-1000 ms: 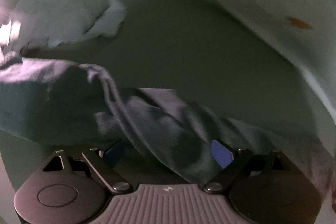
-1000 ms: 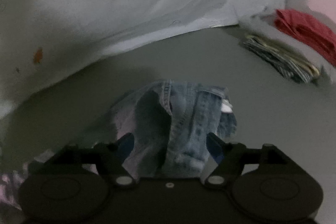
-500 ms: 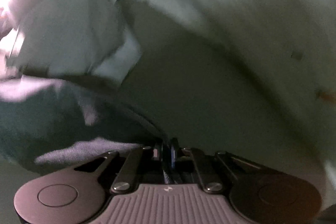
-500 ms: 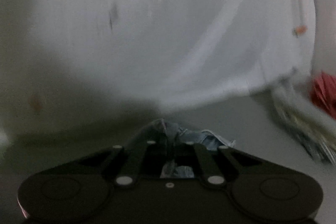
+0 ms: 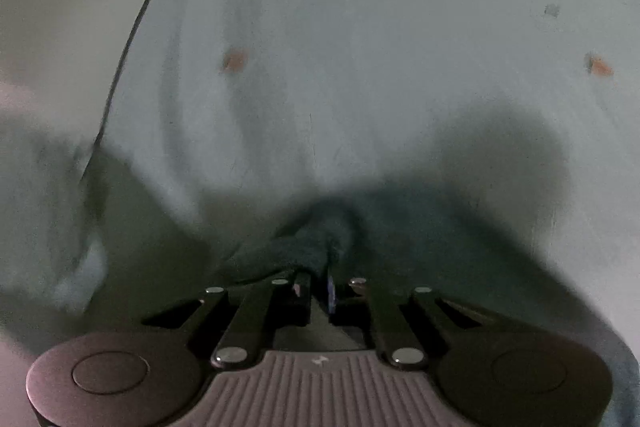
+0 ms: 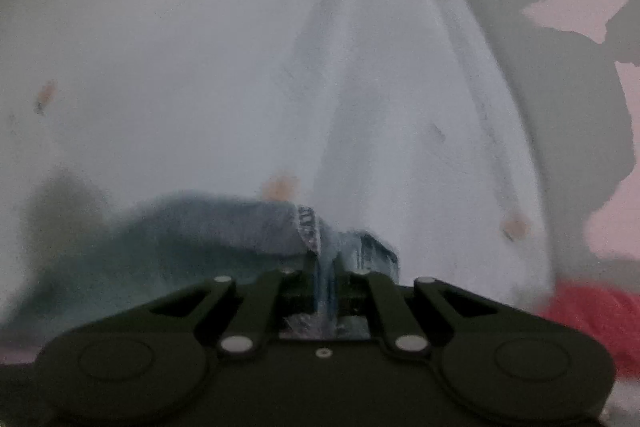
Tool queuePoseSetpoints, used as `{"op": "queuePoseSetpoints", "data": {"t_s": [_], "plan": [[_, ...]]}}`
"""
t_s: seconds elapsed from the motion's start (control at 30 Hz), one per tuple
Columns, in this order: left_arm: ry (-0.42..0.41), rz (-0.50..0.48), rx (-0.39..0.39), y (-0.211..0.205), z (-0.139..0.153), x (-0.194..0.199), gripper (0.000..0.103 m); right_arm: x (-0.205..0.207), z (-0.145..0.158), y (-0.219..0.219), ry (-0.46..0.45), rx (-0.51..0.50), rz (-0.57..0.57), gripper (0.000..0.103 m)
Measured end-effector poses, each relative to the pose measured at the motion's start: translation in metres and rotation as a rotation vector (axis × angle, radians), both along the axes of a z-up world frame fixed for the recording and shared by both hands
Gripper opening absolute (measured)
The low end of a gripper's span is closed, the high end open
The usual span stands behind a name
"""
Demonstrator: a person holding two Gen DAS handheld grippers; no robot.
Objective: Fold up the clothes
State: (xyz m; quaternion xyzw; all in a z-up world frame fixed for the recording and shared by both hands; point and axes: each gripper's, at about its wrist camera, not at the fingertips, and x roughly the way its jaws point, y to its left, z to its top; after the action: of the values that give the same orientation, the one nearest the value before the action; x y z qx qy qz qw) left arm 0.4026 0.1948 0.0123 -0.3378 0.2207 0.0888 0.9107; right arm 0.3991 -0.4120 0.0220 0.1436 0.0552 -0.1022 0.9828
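Note:
My left gripper is shut on a fold of dark blue denim that bunches just ahead of the fingers. My right gripper is shut on the lighter, stitched edge of the same jeans, and the cloth stretches away to the left of the fingers. Both views are blurred, and the rest of the garment is hidden below the grippers.
A white sheet with small orange marks fills the background of both views. A red cloth lies at the right edge of the right wrist view. A pale wall with shadows is behind.
Both grippers closed on the jeans and lifted them off the dark surface. The views now tilt up toward the white sheet, and the folded pile at the right has left the frame.

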Motion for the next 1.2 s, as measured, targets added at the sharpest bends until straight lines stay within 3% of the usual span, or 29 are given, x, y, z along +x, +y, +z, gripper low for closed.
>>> {"op": "queuePoseSetpoints", "data": {"t_s": [0.07, 0.17, 0.2, 0.23, 0.27, 0.3, 0.33, 0.4, 0.43, 0.5, 0.53, 0.63, 0.77, 0.8, 0.87, 0.93, 1.03, 1.13, 1.2], "plan": [[0.215, -0.041, 0.037, -0.011, -0.053, -0.026, 0.016, -0.025, -0.052, -0.015, 0.174, 0.039, -0.040, 0.011], [0.564, -0.132, 0.091, -0.030, -0.125, -0.058, 0.017, -0.046, -0.136, -0.024, 0.564, 0.093, -0.145, 0.017], [0.651, -0.159, 0.115, -0.036, -0.142, -0.068, 0.017, -0.058, -0.161, -0.025, 0.659, 0.116, -0.199, 0.017], [0.677, -0.170, 0.126, -0.037, -0.147, -0.075, 0.019, -0.069, -0.176, -0.026, 0.706, 0.153, -0.222, 0.019], [0.671, -0.171, 0.110, -0.035, -0.146, -0.079, 0.020, -0.076, -0.183, -0.026, 0.725, 0.192, -0.239, 0.026], [0.650, -0.172, 0.098, -0.032, -0.143, -0.081, 0.029, -0.084, -0.188, -0.025, 0.721, 0.237, -0.258, 0.034], [0.608, -0.170, 0.107, -0.030, -0.136, -0.077, 0.043, -0.086, -0.189, -0.024, 0.704, 0.263, -0.259, 0.048], [0.527, -0.172, 0.175, -0.028, -0.119, -0.065, 0.063, -0.067, -0.187, -0.020, 0.689, 0.234, -0.224, 0.051], [0.501, -0.185, 0.234, -0.031, -0.113, -0.055, 0.068, -0.056, -0.185, -0.017, 0.684, 0.200, -0.202, 0.052], [0.466, -0.217, 0.349, -0.039, -0.108, -0.027, 0.069, -0.032, -0.180, 0.001, 0.682, 0.091, -0.171, 0.061], [0.452, -0.238, 0.368, -0.041, -0.110, -0.014, 0.072, -0.022, -0.177, 0.011, 0.681, 0.053, -0.163, 0.068], [0.411, -0.320, 0.341, -0.048, -0.123, 0.029, 0.086, 0.008, -0.175, 0.025, 0.663, 0.013, -0.123, 0.074], [0.488, -0.334, 0.350, -0.063, -0.151, 0.078, 0.086, 0.020, -0.172, 0.037, 0.650, 0.055, -0.097, 0.074], [0.503, -0.350, 0.314, -0.064, -0.158, 0.088, 0.085, 0.019, -0.172, 0.040, 0.648, 0.054, -0.090, 0.074], [0.537, -0.351, 0.240, -0.064, -0.171, 0.102, 0.067, 0.015, -0.172, 0.049, 0.654, 0.034, -0.077, 0.075], [0.545, -0.297, 0.208, -0.062, -0.174, 0.104, 0.003, 0.009, -0.176, 0.056, 0.672, -0.007, -0.073, 0.075], [0.481, -0.188, 0.197, -0.056, -0.156, 0.085, 0.004, 0.000, -0.177, 0.060, 0.689, -0.063, -0.092, 0.075], [0.357, -0.052, 0.269, -0.036, -0.096, 0.028, 0.004, -0.011, -0.171, 0.052, 0.673, -0.092, -0.139, 0.075], [0.320, 0.089, 0.300, -0.011, -0.057, -0.023, 0.004, -0.019, -0.168, 0.040, 0.651, -0.097, -0.177, 0.075]]}}
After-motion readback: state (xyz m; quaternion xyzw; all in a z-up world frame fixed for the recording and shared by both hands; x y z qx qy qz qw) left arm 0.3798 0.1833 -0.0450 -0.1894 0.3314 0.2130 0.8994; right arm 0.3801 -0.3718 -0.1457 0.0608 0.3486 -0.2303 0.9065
